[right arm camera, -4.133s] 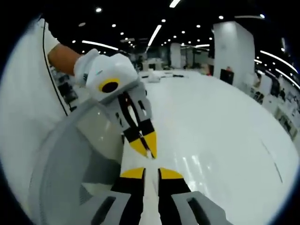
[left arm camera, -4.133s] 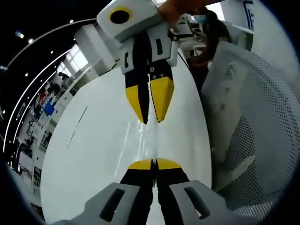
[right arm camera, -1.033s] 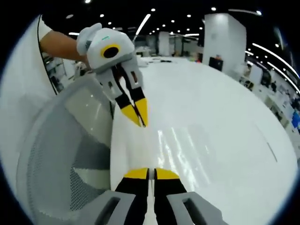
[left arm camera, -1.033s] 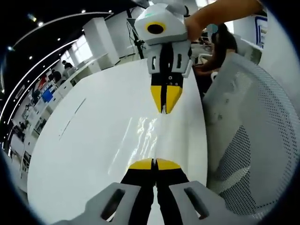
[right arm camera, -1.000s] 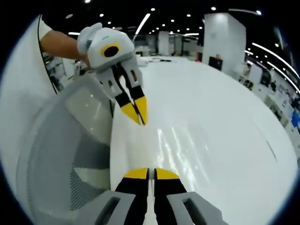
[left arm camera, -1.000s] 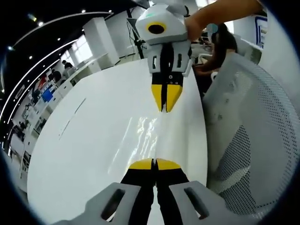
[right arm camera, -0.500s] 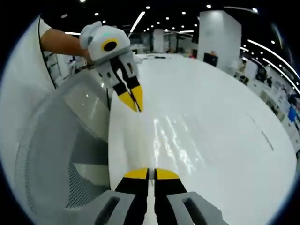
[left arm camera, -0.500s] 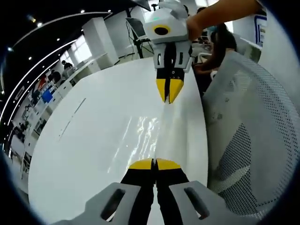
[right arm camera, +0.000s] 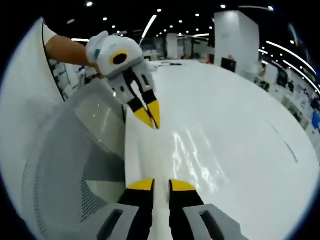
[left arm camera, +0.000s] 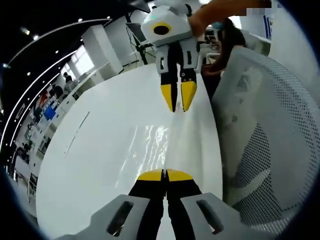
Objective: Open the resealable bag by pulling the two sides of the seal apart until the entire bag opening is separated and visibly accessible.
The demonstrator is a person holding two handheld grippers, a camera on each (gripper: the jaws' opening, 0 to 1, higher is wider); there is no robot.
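1. Down at the bottom of the left gripper view, the left gripper (left arm camera: 165, 174) had its two yellow tips pressed together on a thin edge of the clear bag (left arm camera: 159, 142).
2. The bag was see-through and hard to make out. It showed as a shiny strip low over the white table (left arm camera: 95, 150), running from the left gripper up toward the right gripper (left arm camera: 177, 100).
3. The right gripper hung at the top of that view, tips pointing down. Its yellow tips were spread a little, with a gap between them. I could not tell if they touched the bag.
4. A white mesh chair (left arm camera: 265, 150) stood just beside the table edge.
5. In the right gripper view, the right gripper (right arm camera: 161, 185) showed the same gap between its tips, and the pale strip of bag (right arm camera: 162, 160) ran up from that gap.
6. The left gripper (right arm camera: 151, 119) pointed down at the far end of the strip, its tips close together, held by a person's hand (right arm camera: 95, 47).
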